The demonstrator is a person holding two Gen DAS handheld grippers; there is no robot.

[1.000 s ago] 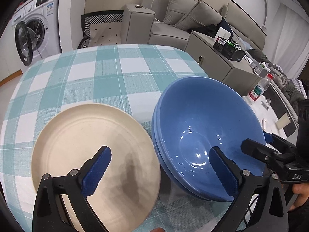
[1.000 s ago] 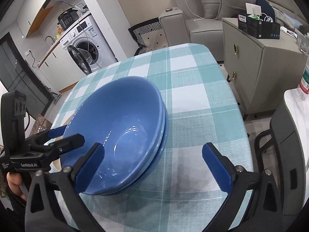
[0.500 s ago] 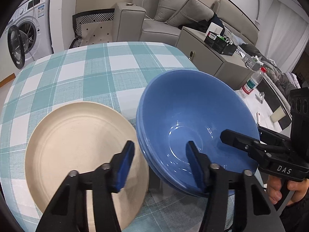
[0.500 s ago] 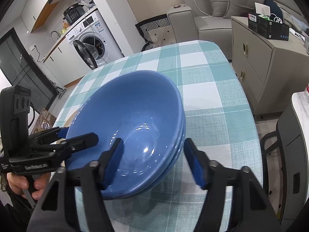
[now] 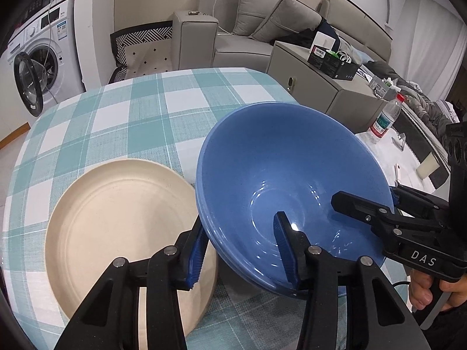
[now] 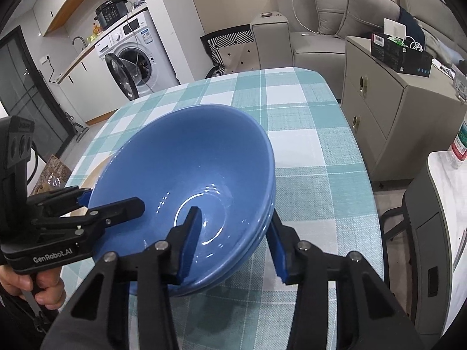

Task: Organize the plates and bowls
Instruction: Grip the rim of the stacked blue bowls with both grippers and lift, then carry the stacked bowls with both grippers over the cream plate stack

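The bench (image 5: 122,116) under its teal-and-white checked cloth carries everything I am working on, and my two tools meet over its near edge.

The stacked blue bowls (image 5: 280,180) are the biggest thing here: two deep bowls nested one inside the other, glossy inside with a ring of glare at the bottom, two rims showing as close parallel lines along the side. They sit near the bench's near edge, toward its right side, and look tilted.

Just left of them lies the cream plate (image 5: 122,224), flat on the cloth, wide and shallow with faint concentric ridges. Its right edge runs under the bowls' flank; I cannot tell whether they touch.

My left hand-held gripper (image 5: 239,250) straddles the bowls' left wall, one blue pad inside the bowl and the other outside against the rims. Its jaws are partly open and closing, and the pads look to be on the wall.

My right hand-held gripper (image 6: 230,245) does the same on the right wall: one pad inside, one outside against the rims, jaws partly open and closing.

My right hand (image 5: 432,288) and left hand (image 6: 35,285) each wrap a trigger handle at the frame edges.
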